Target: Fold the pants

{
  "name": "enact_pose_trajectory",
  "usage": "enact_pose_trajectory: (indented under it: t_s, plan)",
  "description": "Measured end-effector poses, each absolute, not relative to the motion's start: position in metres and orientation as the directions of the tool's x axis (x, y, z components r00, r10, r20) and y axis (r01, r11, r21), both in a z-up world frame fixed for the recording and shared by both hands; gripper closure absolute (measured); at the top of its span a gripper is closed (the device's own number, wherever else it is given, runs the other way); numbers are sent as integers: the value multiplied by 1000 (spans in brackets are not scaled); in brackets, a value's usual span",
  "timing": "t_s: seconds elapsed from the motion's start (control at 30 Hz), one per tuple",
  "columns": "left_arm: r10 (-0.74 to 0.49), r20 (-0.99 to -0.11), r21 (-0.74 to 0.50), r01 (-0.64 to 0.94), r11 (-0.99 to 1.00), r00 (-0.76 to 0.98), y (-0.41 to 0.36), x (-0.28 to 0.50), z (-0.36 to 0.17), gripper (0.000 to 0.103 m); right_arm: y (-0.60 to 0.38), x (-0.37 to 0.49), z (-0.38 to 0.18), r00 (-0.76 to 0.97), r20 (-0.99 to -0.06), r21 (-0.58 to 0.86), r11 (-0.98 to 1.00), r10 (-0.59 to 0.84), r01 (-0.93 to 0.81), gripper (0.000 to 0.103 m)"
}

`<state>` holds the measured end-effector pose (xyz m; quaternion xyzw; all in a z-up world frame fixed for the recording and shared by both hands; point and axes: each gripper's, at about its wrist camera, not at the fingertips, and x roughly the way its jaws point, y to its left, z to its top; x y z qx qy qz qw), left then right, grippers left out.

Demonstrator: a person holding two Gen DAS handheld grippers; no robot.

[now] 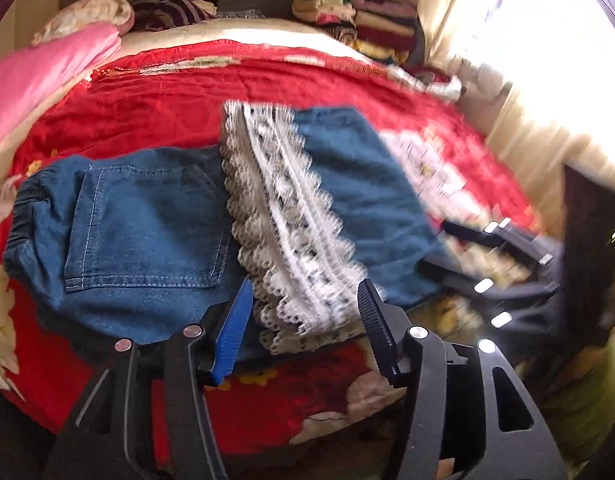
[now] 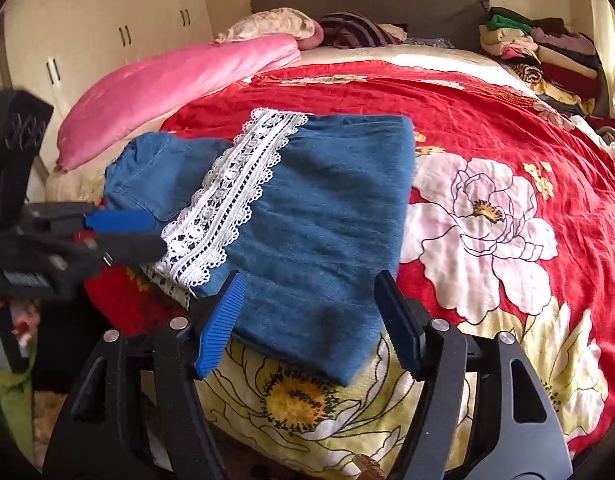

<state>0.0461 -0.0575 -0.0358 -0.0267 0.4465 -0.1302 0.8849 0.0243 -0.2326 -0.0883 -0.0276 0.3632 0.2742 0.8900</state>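
Blue denim pants [image 2: 307, 208] trimmed with white lace [image 2: 231, 192] lie folded over on a bed's red floral bedspread [image 2: 507, 128], near its front edge. The left tongs [image 1: 305, 300] hover with jaws apart over the lace hem, gripping nothing; the right tongs [image 2: 309, 292] stand just as wide above the folded leg, pads clear of the cloth. Bare bedspread stretches to the right of the pants and up toward a pink pillow [image 2: 167, 88] and a stack of folded clothes [image 2: 547, 52] by the headboard. The left wrist view alone shows the back pocket [image 1: 147, 224] and elastic waistband [image 1: 27, 216]; only the right wrist view catches the cream wardrobe [image 2: 107, 20].
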Motion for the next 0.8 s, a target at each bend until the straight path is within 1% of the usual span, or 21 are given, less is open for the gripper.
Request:
enact_pose_trajectory:
  t_s: [0.03,0.1,0.23,0.37,0.4,0.5,0.57,0.6,0.63,0.67,0.7,0.73,0.8]
  plan:
    - [-225,-806,-130,206,970,547,-60,49,-45,49,-232,25,-90,581,-666,151,848,468,-509,43]
    - [-215,-824,-123,204,971,524,-61,50,-56,50,-229,27,-95,564,-684,149,846,462,-512,43]
    - [-229,-822,-142,203,969,522,-56,51,-58,50,-224,31,-104,540,-717,128,845,440,-519,43]
    - [-241,-815,-153,206,967,527,-54,47,-53,49,-226,30,-103,542,-712,137,845,447,-518,41]
    - [-243,-812,-155,206,966,530,-53,47,-50,48,-227,29,-101,548,-704,140,845,451,-515,39]
    - [-234,-807,-145,203,968,542,-51,44,-43,37,-233,26,-90,583,-673,139,853,454,-503,35]
    - [-232,-801,-143,199,969,552,-49,42,-37,34,-237,24,-84,607,-653,141,860,453,-491,32]
    - [-232,-798,-143,199,970,556,-48,42,-34,34,-239,24,-82,615,-647,143,864,452,-484,28]
    - [-227,-794,-139,195,971,565,-46,40,-30,29,-241,23,-79,624,-639,147,868,449,-475,22]
    - [-221,-789,-134,191,972,573,-44,39,-27,24,-244,23,-77,635,-632,150,874,445,-462,19]
    - [-217,-785,-130,188,974,580,-43,38,-24,17,-246,23,-74,646,-626,153,881,438,-448,17]
    - [-210,-780,-124,184,975,590,-42,37,-21,14,-248,23,-72,654,-618,158,885,435,-439,15]
    - [-197,-769,-113,174,978,609,-38,34,-13,13,-253,24,-67,664,-602,180,886,443,-428,11]
